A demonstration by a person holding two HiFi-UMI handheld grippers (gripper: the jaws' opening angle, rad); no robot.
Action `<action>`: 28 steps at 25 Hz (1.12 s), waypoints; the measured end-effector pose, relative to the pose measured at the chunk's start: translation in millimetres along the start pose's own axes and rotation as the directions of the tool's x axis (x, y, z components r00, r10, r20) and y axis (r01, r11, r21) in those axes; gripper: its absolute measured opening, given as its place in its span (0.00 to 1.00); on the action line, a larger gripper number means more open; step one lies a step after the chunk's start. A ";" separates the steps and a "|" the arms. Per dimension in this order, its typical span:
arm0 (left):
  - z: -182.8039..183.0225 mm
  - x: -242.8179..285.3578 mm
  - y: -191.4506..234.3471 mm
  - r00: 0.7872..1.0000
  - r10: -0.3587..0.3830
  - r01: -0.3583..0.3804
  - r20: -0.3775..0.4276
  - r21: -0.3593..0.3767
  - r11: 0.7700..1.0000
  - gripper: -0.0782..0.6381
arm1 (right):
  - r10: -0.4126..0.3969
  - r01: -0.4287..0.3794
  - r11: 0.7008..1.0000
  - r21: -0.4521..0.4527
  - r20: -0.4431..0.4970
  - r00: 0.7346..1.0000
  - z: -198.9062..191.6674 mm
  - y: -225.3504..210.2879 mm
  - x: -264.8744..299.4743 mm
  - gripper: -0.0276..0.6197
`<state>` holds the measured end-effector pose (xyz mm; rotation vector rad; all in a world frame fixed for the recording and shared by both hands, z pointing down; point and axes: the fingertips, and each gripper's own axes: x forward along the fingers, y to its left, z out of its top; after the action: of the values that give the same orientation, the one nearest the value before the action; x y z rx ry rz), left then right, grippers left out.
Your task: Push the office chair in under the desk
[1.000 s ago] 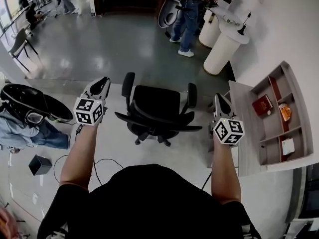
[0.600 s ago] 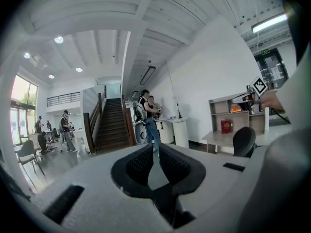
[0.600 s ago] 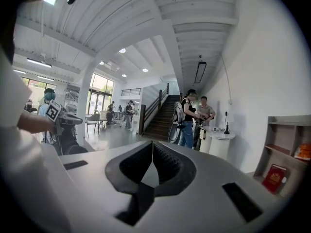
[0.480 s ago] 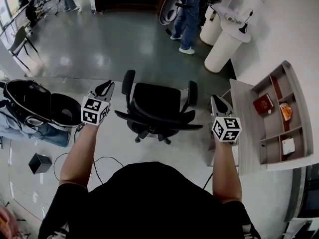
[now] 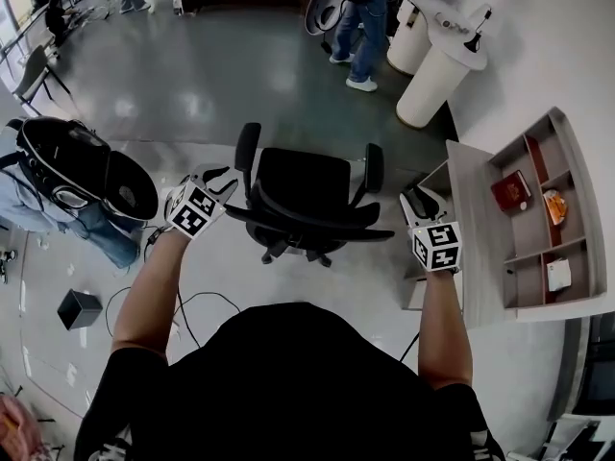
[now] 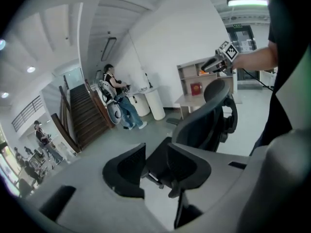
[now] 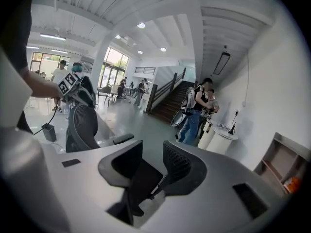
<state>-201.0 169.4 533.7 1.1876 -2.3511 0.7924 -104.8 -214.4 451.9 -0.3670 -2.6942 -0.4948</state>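
A black mesh office chair (image 5: 306, 198) stands on the pale floor with its back towards me; it is left of the light wooden desk (image 5: 473, 221), not under it. My left gripper (image 5: 222, 177) hovers beside the chair's left armrest (image 5: 247, 148), jaws opening with nothing pressed between the pads. My right gripper (image 5: 416, 198) is between the right armrest (image 5: 373, 168) and the desk's edge, jaws also opening and empty. The left gripper view looks past its jaws (image 6: 155, 168) at the chair (image 6: 204, 123). The right gripper view shows the backrest (image 7: 82, 126) left of its jaws (image 7: 151, 171).
The desk carries a shelf unit (image 5: 538, 219) with a red book and small items. People stand at white round pedestals (image 5: 434, 77) at the back right. A person with a black pack (image 5: 85, 166) is at the left. Cables (image 5: 197, 305) and a black box (image 5: 79, 308) lie on the floor.
Both grippers have drawn in closer to the chair's sides, and their jaws have gone from shut to parted. The person at the left has shifted nearer.
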 end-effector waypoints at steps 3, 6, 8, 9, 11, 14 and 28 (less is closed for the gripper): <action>-19.1 13.1 -17.0 0.995 -0.056 0.062 -0.087 0.074 0.995 0.38 | 0.035 -0.038 0.998 -0.041 -0.056 0.998 -20.4 7.7 3.7 0.30; -38.8 21.1 -32.2 0.981 -0.107 0.128 -0.163 0.130 0.983 0.43 | 0.087 -0.091 0.995 -0.035 -0.099 0.991 -40.3 17.9 6.2 0.34; -50.9 26.9 -45.7 0.965 -0.152 0.189 -0.212 0.164 0.968 0.47 | 0.123 -0.126 0.992 -0.012 -0.126 0.984 -56.3 23.1 6.1 0.37; -56.9 29.6 -52.7 0.956 -0.173 0.220 -0.238 0.185 0.958 0.48 | 0.142 -0.144 0.990 0.000 -0.139 0.980 -64.5 25.9 5.7 0.38; -68.3 34.7 -65.2 0.935 -0.208 0.276 -0.287 0.223 0.935 0.50 | 0.187 -0.187 0.982 0.018 -0.167 0.968 -80.6 33.7 5.3 0.41; -82.7 41.9 -79.9 0.903 -0.257 0.351 -0.344 0.247 0.903 0.51 | 0.258 -0.261 0.965 0.018 -0.211 0.943 -100.8 49.1 7.8 0.46; -132.1 90.0 -115.2 0.773 -0.279 0.527 -0.569 0.331 0.783 0.63 | 0.385 -0.529 0.819 -0.224 -0.470 0.794 -182.9 107.5 39.3 0.55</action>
<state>-146.1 144.2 721.2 1.4171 -1.4274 1.3631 -48.6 -180.6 657.5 -0.8955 -2.0047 -0.7910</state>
